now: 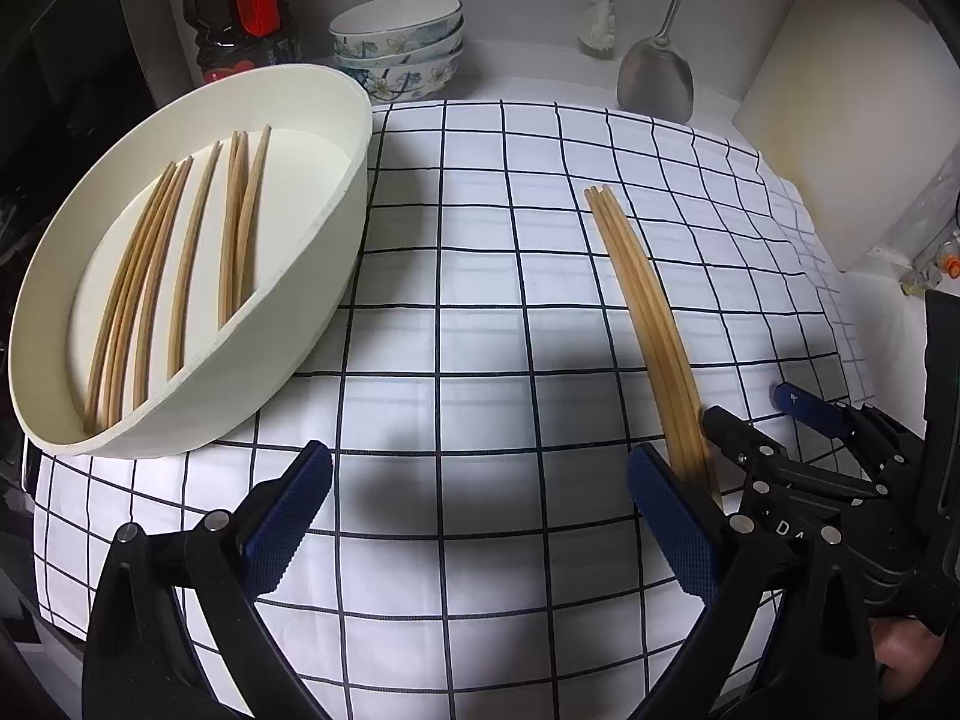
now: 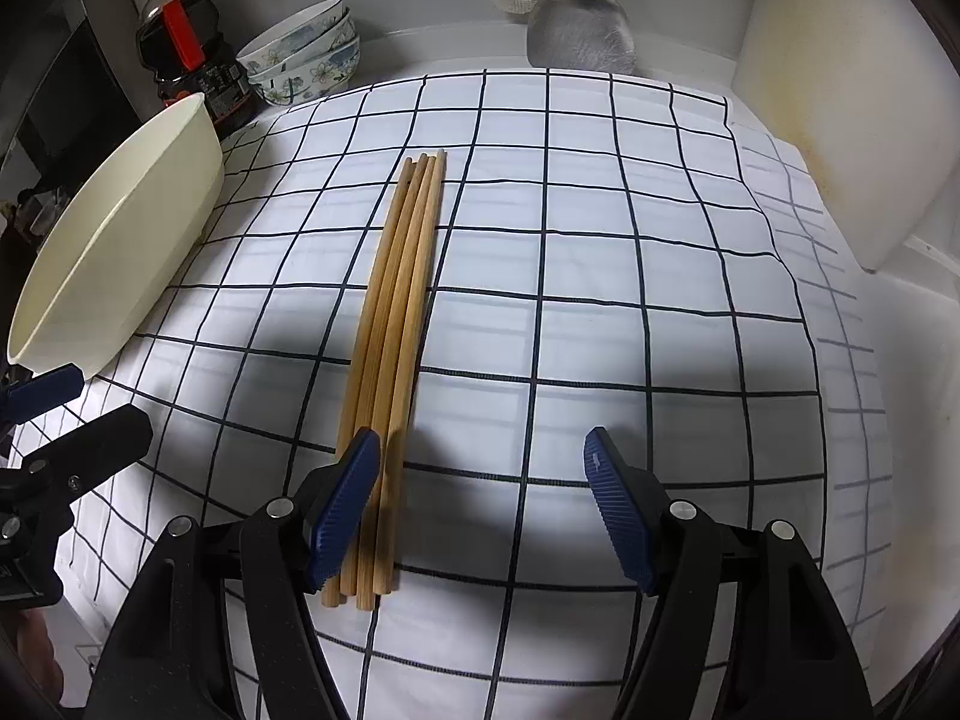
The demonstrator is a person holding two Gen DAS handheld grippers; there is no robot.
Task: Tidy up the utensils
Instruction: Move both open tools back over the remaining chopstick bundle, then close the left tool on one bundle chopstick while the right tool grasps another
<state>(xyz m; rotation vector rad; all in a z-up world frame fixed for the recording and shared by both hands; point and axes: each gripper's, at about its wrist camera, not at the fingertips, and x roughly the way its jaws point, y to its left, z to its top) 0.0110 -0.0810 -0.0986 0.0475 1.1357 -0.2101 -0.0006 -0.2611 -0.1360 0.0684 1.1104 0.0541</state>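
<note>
Lying beside right fingers (image 2: 351,504): loose chopsticks (image 2: 396,324).

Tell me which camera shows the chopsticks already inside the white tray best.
The left wrist view. It looks down into the white tray, so the chopsticks in it show along their full length. The right wrist view catches only the tray's outer wall and rim from the side; those chopsticks are hidden there.

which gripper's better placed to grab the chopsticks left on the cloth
Right. The right gripper is open with the loose chopsticks running between its fingers, close by one pad. The left gripper is open over bare checked cloth, the bundle outside its fingers.
</note>
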